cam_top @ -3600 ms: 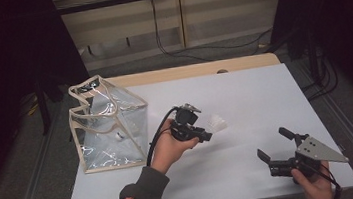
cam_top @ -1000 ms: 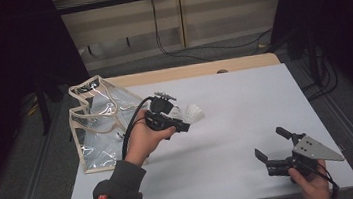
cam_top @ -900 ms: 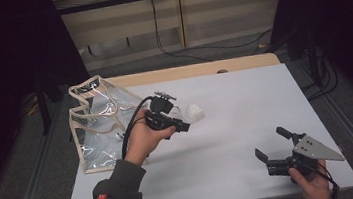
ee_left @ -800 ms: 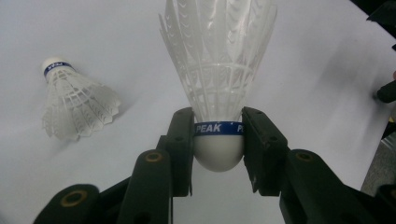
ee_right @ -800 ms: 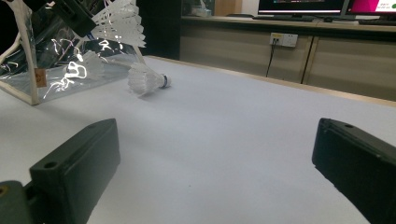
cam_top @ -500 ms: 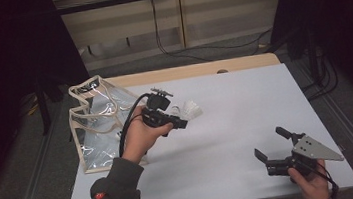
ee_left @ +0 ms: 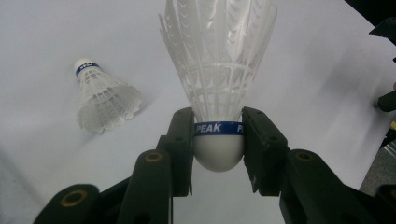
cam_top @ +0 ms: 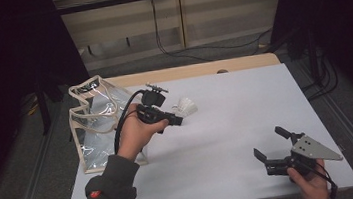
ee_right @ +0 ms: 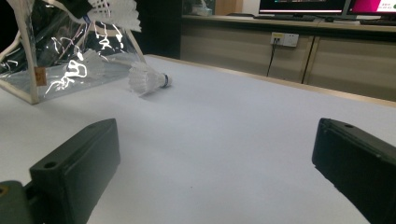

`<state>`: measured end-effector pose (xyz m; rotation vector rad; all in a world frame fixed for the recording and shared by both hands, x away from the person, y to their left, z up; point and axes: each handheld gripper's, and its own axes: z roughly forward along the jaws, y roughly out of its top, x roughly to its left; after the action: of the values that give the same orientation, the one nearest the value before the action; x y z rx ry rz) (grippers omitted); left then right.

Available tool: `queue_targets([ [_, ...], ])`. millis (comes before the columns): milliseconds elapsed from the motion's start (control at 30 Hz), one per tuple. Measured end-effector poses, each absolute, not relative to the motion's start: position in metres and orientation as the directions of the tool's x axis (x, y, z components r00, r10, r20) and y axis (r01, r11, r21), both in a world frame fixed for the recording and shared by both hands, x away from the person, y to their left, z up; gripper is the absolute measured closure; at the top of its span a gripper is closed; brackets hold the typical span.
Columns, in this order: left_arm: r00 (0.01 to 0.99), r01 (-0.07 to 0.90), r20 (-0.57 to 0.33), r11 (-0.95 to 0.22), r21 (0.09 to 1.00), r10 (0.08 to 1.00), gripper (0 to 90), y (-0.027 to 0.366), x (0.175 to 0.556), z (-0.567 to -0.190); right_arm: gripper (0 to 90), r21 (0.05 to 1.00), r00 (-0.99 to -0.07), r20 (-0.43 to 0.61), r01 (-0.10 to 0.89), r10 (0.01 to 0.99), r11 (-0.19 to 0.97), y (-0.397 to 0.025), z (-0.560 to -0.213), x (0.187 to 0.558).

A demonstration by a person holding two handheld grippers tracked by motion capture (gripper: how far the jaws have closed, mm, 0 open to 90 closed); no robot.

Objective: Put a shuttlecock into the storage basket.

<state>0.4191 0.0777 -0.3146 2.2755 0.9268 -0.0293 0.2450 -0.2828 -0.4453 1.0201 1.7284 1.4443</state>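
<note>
My left tongs [ee_left: 218, 140] pinch a shuttlecock [ee_left: 218, 70] at its cork, feathers pointing straight away along the jaws, held above the desk [cam_top: 245, 101] beside the bag [cam_top: 94, 124]. A second shuttlecock [ee_left: 105, 95] lies flat. My right tongs [cam_top: 273, 146] gape open, empty.

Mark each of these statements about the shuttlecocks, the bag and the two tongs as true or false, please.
1. The left tongs grip a shuttlecock at its cork base. True.
2. The held shuttlecock carries a red band. False: the band is blue and reads PEAK.
3. A second shuttlecock lies on its side on the table. True.
4. The right tongs are shut on a shuttlecock. False: they are open and hold nothing.
5. The clear bag stands near the table's right edge. False: it stands near the left edge.
</note>
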Motion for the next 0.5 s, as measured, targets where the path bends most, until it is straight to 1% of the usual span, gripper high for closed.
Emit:
queue_targets([
  [500, 0.736, 0.636, -0.251, -0.515, 0.574, 0.629, 65.6, 0.0838, 0.4207, -0.3035, 1.0, 0.986, -0.472, 0.003, 0.151, 0.882, 0.078, -0.2844, -0.4447, 0.2449],
])
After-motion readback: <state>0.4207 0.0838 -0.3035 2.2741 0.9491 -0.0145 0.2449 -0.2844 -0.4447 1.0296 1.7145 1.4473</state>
